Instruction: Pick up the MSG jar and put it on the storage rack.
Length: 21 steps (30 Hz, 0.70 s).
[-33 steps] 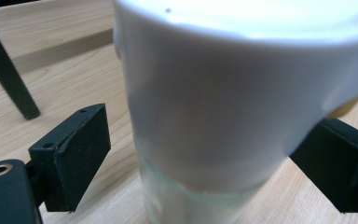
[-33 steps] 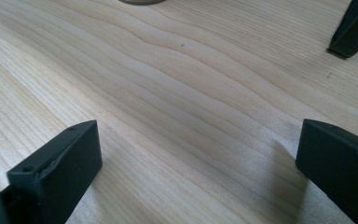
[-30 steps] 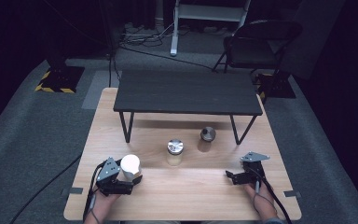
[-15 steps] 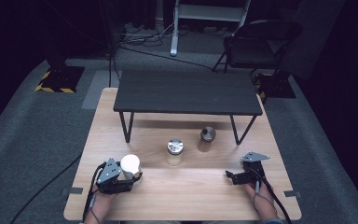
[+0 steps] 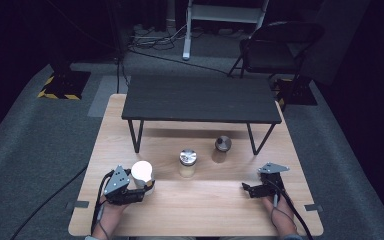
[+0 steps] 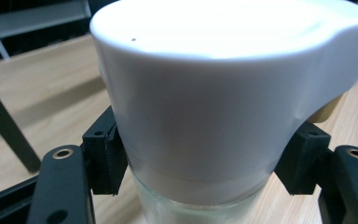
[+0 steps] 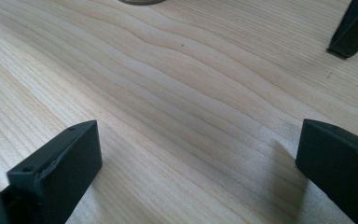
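While the left claw (image 6: 205, 163) clamps the white-lidded jar (image 6: 214, 107), the jar's base is cut off.

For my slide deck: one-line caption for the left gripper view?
Left tool clamped on a white-capped glass jar above the wooden table.
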Tool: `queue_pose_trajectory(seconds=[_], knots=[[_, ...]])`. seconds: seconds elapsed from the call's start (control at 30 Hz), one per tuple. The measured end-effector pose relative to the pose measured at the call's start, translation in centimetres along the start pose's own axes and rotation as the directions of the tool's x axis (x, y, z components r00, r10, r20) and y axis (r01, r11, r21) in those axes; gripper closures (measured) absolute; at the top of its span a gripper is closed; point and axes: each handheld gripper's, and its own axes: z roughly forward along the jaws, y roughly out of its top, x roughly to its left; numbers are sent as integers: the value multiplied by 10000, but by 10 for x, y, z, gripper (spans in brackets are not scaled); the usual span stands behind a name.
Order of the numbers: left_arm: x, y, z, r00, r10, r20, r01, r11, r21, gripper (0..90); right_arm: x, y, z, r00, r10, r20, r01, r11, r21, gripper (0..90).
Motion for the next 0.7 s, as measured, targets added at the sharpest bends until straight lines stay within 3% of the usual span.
queue_pose_trajectory(seconds=[0.3, 0.7], knots=[[6, 25, 0, 9998, 195, 29, -193, 9985, -518, 305, 0, 0, 0, 10000, 0, 0, 0, 10000, -1, 1], [19, 82, 5, 9974, 719, -16, -717, 9928, -956, 305, 0, 0, 0, 10000, 1, 2, -1, 10000, -4, 1]])
